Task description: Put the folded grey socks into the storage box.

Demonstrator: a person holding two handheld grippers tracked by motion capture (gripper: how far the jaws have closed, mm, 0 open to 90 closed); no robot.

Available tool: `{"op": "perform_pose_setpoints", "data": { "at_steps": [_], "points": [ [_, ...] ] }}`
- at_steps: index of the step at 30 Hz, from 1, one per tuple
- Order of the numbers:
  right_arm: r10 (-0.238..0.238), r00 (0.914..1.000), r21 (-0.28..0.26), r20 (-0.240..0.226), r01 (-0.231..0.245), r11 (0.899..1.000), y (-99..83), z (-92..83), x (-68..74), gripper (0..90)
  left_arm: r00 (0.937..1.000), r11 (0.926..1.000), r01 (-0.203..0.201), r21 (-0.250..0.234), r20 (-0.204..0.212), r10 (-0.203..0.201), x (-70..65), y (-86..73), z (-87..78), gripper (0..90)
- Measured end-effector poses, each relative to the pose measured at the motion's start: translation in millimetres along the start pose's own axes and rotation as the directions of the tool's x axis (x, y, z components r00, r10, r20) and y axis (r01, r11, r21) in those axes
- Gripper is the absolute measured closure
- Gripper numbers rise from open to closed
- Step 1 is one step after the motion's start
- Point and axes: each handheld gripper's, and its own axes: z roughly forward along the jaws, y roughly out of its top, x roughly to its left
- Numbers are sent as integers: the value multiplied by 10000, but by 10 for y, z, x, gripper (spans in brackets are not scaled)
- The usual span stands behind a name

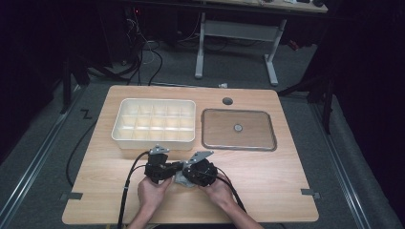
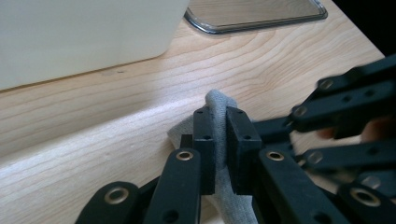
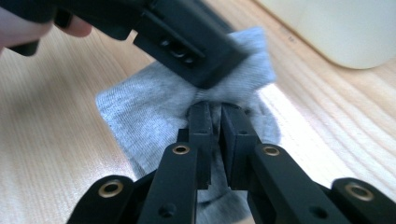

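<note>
A small grey knitted cloth (image 3: 140, 112) lies bunched on the wooden table near its front edge, between the two hand-held grippers. My left gripper (image 2: 220, 114) is shut on a raised fold of the cloth (image 2: 217, 99). My right gripper (image 3: 215, 109) faces it from the other side, its jaws close together with the cloth pinched between them. In the high view the left gripper (image 1: 177, 168) and right gripper (image 1: 185, 172) meet tip to tip over the cloth (image 1: 181, 180), which the grippers largely hide. A hand holds each gripper.
A white box with several compartments (image 1: 154, 139) stands just behind the grippers. To its right is a shallow tray with a metal rim (image 1: 239, 146) and a small round item (image 1: 238, 128) inside. A round hole (image 1: 228, 101) is in the table's far side.
</note>
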Motion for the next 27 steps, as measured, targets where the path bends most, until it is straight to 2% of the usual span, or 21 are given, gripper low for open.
{"op": "perform_pose_setpoints", "data": {
  "at_steps": [3, 4, 8, 11, 14, 15, 20, 21, 27],
  "points": [
    [216, 9997, -244, 112, -213, 9995, -6, -68, -46, 826, 10000, 10000, -58, 34, -65, 58, 6, 0, -3, 841],
    [411, 9987, -338, 304, -400, 9986, -18, -123, -92, 806, 9999, 10000, -64, 36, -112, 65, 9, 3, -4, 841],
    [705, 9958, -290, 576, -690, 9972, -68, -182, -171, 737, 9998, 10000, -92, -14, -192, 92, 9, 3, -6, 841],
    [896, 9943, -245, 571, -883, 9958, -129, -192, -185, 721, 9997, 9999, -124, -28, -220, 123, 7, 0, -5, 841],
    [926, 9942, -119, 541, -921, 9957, -155, -170, -178, 724, 9999, 10000, -53, -10, -156, 53, 5, 2, -2, 841],
    [754, 9956, 185, 561, -766, 9969, -173, -102, -177, 740, 9999, 10000, -8, -32, -106, 8, 1, 2, -1, 841],
    [524, 9978, 241, 415, -535, 9983, -187, -30, -158, 797, 10000, 10000, 27, -13, -50, -27, -10, 0, 5, 840],
    [529, 9978, 240, 409, -539, 9983, -187, -26, -150, 802, 9999, 9999, 156, -29, 48, -156, -27, 3, 11, 840],
    [643, 9977, 259, 204, -648, 9976, -186, -14, -168, 813, 9999, 10000, -37, 4, 153, 37, -111, -4, 44, 839]
  ]
}}
